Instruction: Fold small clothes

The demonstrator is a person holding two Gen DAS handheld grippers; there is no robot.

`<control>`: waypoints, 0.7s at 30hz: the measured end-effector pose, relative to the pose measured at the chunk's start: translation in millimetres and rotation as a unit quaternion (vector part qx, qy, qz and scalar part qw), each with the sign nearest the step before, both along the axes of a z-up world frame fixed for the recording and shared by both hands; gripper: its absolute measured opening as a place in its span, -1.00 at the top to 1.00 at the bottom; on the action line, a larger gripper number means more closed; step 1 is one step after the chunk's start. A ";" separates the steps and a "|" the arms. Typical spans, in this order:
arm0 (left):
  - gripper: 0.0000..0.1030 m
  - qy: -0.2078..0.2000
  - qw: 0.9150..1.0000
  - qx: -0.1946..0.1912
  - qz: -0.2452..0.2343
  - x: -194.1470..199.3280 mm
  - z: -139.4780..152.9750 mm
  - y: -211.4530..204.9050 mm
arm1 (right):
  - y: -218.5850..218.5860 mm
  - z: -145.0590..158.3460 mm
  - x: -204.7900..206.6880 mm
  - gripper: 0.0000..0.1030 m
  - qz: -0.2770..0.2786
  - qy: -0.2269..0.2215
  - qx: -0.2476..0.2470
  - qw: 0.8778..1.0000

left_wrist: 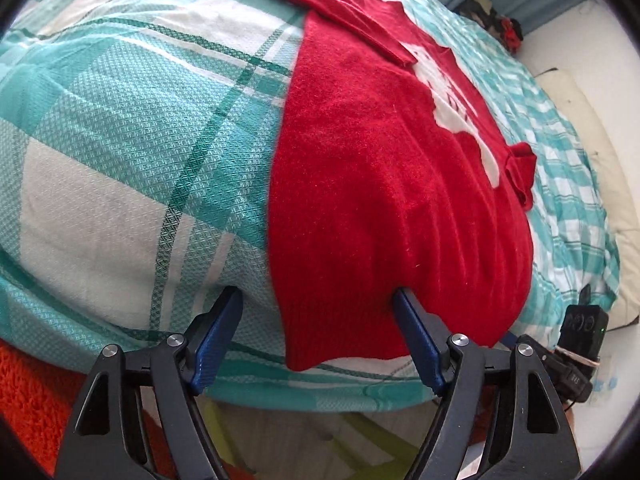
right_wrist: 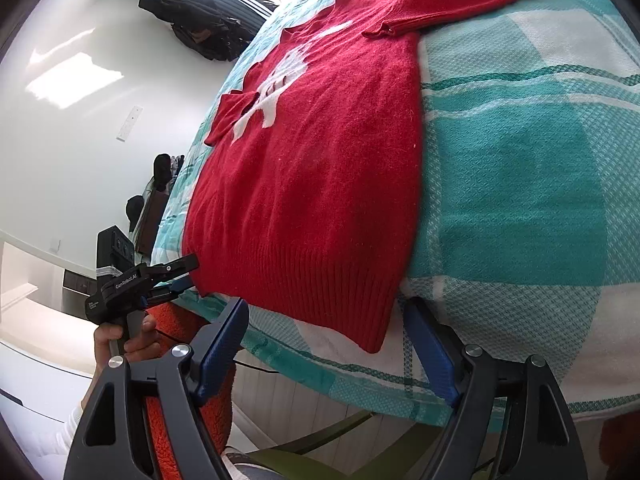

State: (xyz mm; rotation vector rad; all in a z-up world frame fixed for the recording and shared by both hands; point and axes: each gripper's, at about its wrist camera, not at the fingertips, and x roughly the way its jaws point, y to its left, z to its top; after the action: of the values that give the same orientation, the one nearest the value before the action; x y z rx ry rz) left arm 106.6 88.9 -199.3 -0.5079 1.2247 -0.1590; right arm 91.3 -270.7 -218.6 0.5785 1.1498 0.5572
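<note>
A small red knit sweater (left_wrist: 384, 184) with a white figure on its chest lies flat on the plaid bed cover, its ribbed hem at the near edge; it also shows in the right wrist view (right_wrist: 320, 160). One sleeve is folded across the chest. My left gripper (left_wrist: 318, 296) is open at the hem's left corner, one finger (left_wrist: 416, 336) tucked under the hem. My right gripper (right_wrist: 326, 308) is open around the hem's right corner. The left gripper (right_wrist: 176, 276) shows in the right wrist view at the hem's other corner, held in a hand.
The teal and white plaid cover (left_wrist: 132, 152) spreads over the bed. Orange fleece (right_wrist: 176, 360) hangs below the bed edge. Dark clothes (right_wrist: 200, 28) hang on the far wall. A cream pillow (left_wrist: 600, 184) lies beside the bed.
</note>
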 end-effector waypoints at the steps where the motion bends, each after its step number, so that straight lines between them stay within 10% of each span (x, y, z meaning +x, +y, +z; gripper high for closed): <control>1: -0.34 0.001 1.000 0.003 0.003 -0.3 0.1 0.5 | -0.6 -2.5 0.1 -0.48 -0.002 0.000 -0.001 1.000; 6: 0.46 0.013 1.000 -0.017 0.003 -3.4 0.5 7.1 | -20.1 -5.1 -4.0 0.88 -0.033 0.010 0.012 0.999; 9: 0.56 0.019 0.999 -0.020 -0.017 -3.5 0.6 2.9 | -19.5 2.8 -4.8 0.89 -0.028 0.001 0.013 1.000; 11: 0.20 0.031 0.999 -0.006 -0.025 -2.1 -3.6 -1.3 | -12.6 11.5 -1.8 0.89 -0.012 -0.013 0.012 1.000; 14: 0.15 0.036 0.999 -0.005 -0.022 0.1 -8.4 -3.2 | -1.7 13.9 4.9 0.76 -0.003 -0.015 -0.031 0.999; 17: 0.90 0.040 0.998 -0.039 -0.023 1.4 -11.0 -2.5 | 1.0 4.9 10.0 0.66 -0.001 0.000 -0.030 1.000; 21: 0.95 0.037 0.998 0.012 -0.040 -2.5 1.0 -16.8 | 3.7 4.1 8.3 0.92 0.008 0.009 -0.062 0.998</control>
State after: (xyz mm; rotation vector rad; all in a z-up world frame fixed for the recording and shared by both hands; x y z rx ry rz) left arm 104.2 72.1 -198.3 -0.4465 1.3180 -0.1955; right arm 99.7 -267.0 -214.6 0.4690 1.1976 0.4906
